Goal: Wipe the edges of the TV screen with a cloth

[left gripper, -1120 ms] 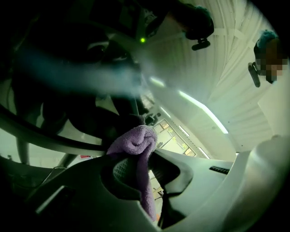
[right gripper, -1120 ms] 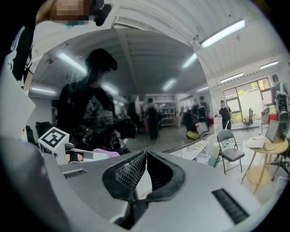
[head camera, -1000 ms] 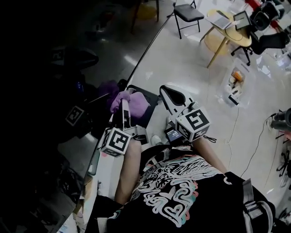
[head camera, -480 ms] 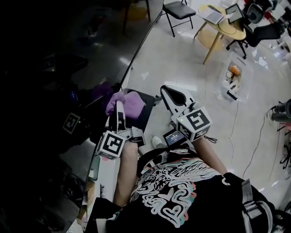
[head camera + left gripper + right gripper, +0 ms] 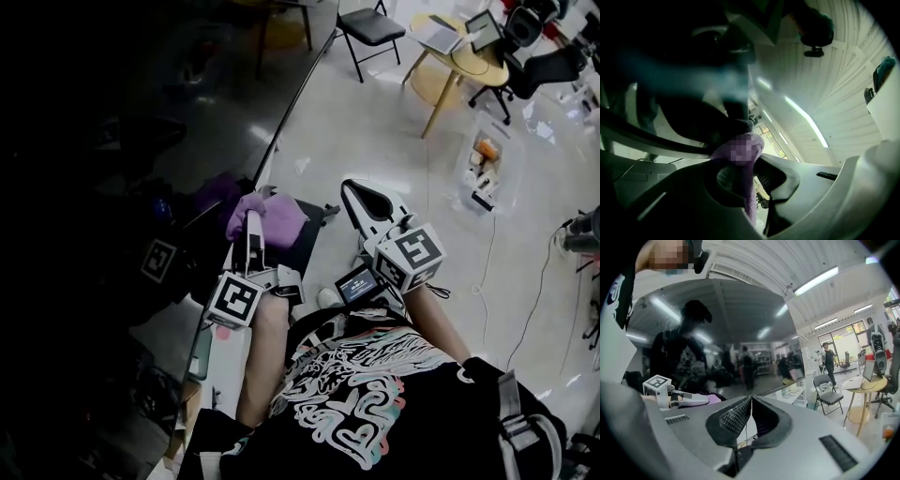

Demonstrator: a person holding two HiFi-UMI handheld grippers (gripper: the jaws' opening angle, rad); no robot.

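Jaws on my left gripper [image 5: 251, 223] pinch the fluffy purple cloth [image 5: 278, 218], pressed at 11 o'clock on the rim of the large dark glossy TV screen [image 5: 211, 89] and barely shifted over the last second, so wiping creeps; right gripper [image 5: 362, 199], 1 o'clock, closed on nothing.

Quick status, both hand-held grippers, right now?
Left hand-held gripper: closed on the fuzzy purple cloth.
Right hand-held gripper: closed, nothing between its jaws.

A fluffy purple cloth [image 5: 274, 217] sits bunched at the edge of a large TV screen [image 5: 122, 141], pinched between the fingers of the left gripper [image 5: 251, 221]. The screen is dark and glossy, reflecting the room.
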